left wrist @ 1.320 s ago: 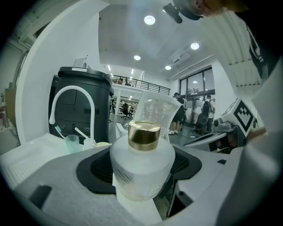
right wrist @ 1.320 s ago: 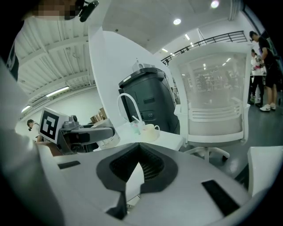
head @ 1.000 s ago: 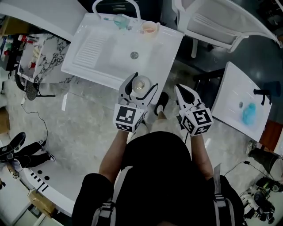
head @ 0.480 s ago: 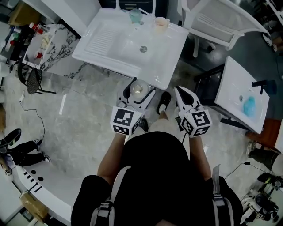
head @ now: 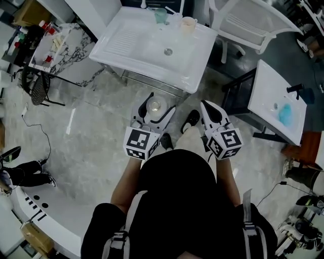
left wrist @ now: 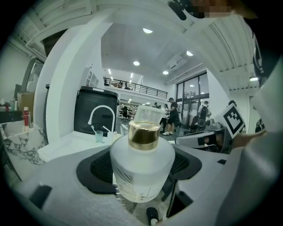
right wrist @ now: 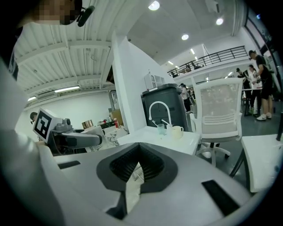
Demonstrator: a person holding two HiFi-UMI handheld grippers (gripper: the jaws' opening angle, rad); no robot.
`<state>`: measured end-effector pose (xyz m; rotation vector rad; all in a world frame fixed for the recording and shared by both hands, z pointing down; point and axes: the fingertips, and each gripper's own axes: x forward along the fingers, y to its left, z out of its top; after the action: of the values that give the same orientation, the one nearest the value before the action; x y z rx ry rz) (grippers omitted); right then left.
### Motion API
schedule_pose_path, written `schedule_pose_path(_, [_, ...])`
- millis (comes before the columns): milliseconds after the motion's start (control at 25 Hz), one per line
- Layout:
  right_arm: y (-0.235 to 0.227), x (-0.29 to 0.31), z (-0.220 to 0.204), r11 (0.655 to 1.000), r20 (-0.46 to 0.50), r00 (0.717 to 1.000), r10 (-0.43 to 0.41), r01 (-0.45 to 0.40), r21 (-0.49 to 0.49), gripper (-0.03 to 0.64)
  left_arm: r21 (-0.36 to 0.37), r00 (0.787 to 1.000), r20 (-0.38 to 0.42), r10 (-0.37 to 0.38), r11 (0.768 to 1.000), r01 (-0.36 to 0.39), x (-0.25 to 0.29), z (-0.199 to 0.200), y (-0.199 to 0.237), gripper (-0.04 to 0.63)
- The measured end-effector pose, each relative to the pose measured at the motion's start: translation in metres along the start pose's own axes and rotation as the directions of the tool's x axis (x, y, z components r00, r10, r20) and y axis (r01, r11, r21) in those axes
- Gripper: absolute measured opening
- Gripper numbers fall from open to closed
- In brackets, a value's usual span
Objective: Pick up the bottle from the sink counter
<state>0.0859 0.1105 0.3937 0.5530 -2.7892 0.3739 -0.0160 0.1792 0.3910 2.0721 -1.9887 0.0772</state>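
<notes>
A frosted white bottle with a gold collar and clear cap stands upright between the jaws of my left gripper, which is shut on it. From the head view the bottle is held over the grey floor, well short of the white sink counter. My right gripper hovers beside it at the same height, its jaws closed together with nothing in them. In the right gripper view the gripper shows its pads meeting.
On the sink counter stand a teal cup and a cream mug by the faucet. A white chair is at the back right, a second white counter at the right, a marble shelf at the left.
I have stepped back from the sink counter: it has slid up and away in the head view. The bottle stays gripped in the left gripper, now over the floor.
</notes>
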Motion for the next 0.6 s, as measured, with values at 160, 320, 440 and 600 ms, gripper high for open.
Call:
schedule_pose_path(160, [0.013,-0.007,0.006,0.999,0.014,1.0,0.005,-0.005,-0.038,0.003,-0.004,1.0,0.001,0.013,1.0,-0.013,-0.016,-0.003,0.004,0.336])
schedule_pose_path(320, [0.018,-0.013,0.011,0.998,0.035,0.999,0.009,-0.006,-0.065,0.003,-0.011,1.0,0.003,0.03,0.999,-0.029,-0.028,-0.002,0.009,0.336])
schedule_pose_path(440, [0.019,-0.019,0.013,0.996,0.041,0.999,0.004,-0.001,-0.092,0.003,-0.01,0.999,0.003,0.035,0.999,-0.035,-0.035,0.0,0.008,0.336])
schedule_pose_path(600, [0.019,-0.029,0.011,0.994,0.035,0.999,0.004,0.0,-0.109,0.003,-0.016,0.999,0.003,0.044,0.999,-0.044,-0.04,0.001,0.003,0.336])
